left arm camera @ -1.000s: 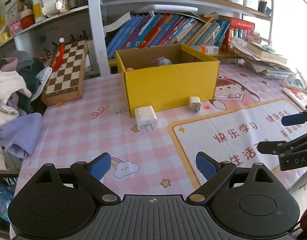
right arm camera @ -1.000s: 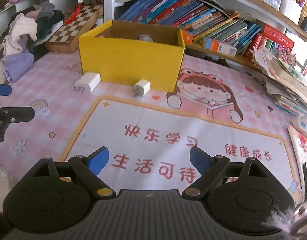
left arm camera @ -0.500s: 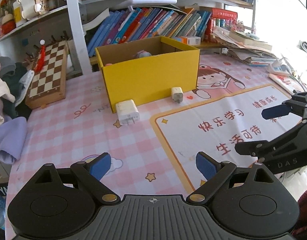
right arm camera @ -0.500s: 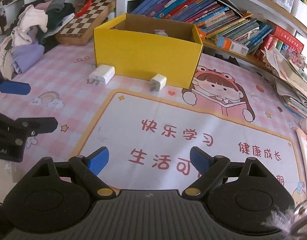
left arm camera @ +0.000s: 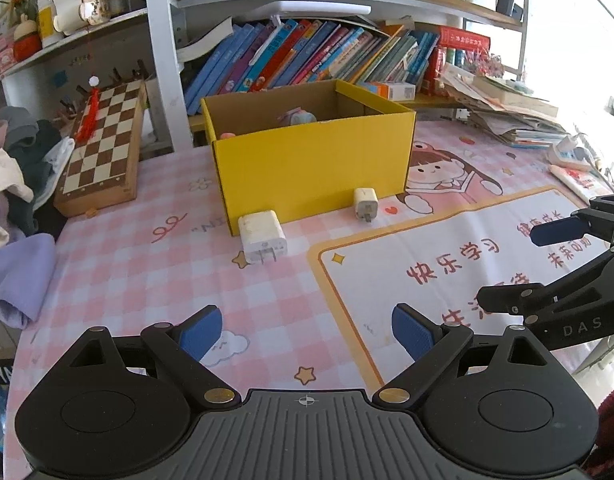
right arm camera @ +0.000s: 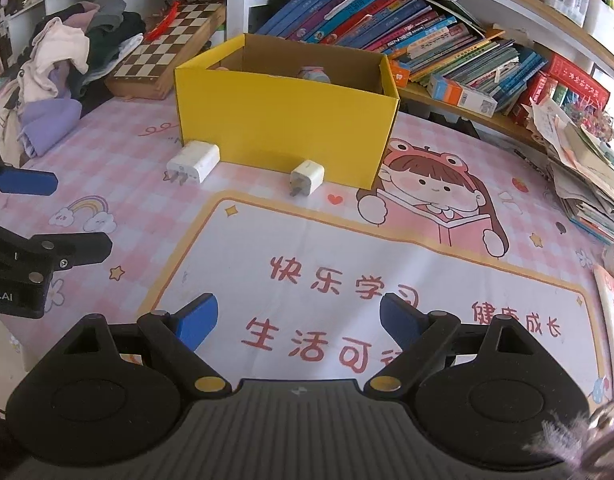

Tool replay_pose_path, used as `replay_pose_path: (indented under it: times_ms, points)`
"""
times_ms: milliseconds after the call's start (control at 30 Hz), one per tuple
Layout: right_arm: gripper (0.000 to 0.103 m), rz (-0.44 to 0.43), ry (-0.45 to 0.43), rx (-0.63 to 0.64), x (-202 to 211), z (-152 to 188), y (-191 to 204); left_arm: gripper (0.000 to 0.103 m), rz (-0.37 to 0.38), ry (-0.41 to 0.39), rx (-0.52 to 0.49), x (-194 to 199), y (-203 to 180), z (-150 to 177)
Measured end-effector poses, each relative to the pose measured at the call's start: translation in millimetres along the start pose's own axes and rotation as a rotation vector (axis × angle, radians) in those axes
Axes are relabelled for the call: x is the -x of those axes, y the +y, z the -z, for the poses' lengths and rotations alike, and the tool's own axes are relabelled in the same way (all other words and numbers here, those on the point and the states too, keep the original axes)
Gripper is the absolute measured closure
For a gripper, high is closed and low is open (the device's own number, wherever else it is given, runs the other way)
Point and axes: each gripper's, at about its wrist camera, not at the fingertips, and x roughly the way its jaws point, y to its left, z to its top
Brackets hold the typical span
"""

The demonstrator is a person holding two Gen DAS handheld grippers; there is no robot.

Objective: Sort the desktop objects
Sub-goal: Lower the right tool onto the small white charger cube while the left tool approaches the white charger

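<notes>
Two white chargers lay on the desk [left arm camera: 107,272] against the front wall of the yellow box [left arm camera: 311,168], both ahead of and well apart from either tool. Left to right: the larger charger [left arm camera: 262,237] sat at the box's front-left corner, its long axis running toward the left gripper [left arm camera: 307,332] and its prongs facing it. The smaller charger [left arm camera: 365,202] stood further right, near the middle of the front wall, prongs also turned toward the cameras.

The left gripper's fingers were spread wide and held nothing; the larger charger lay ahead and slightly left of their gap. The right gripper [right arm camera: 293,320] was likewise released and empty, with the smaller charger [right arm camera: 307,178] almost straight ahead, so each arm appeared nearer to its own charger.

Box contents were mostly hidden by the front wall: only the tops of a pastel object [left arm camera: 297,115] and a pink item showed, too little to identify. Rear faces of both chargers were hidden.
</notes>
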Motion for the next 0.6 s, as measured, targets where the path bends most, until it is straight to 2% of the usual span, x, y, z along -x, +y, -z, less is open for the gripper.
replay_pose_path:
  times_ms: [367, 600]
  points:
    - [0.016, -0.028, 0.012, 0.023, -17, -12, -16, 0.009, -0.020, 0.022, 0.018, -18, -5, -10]
    - [0.028, -0.054, 0.019, 0.037, -33, -23, -29, 0.009, -0.046, 0.026, 0.034, -30, -5, -17]
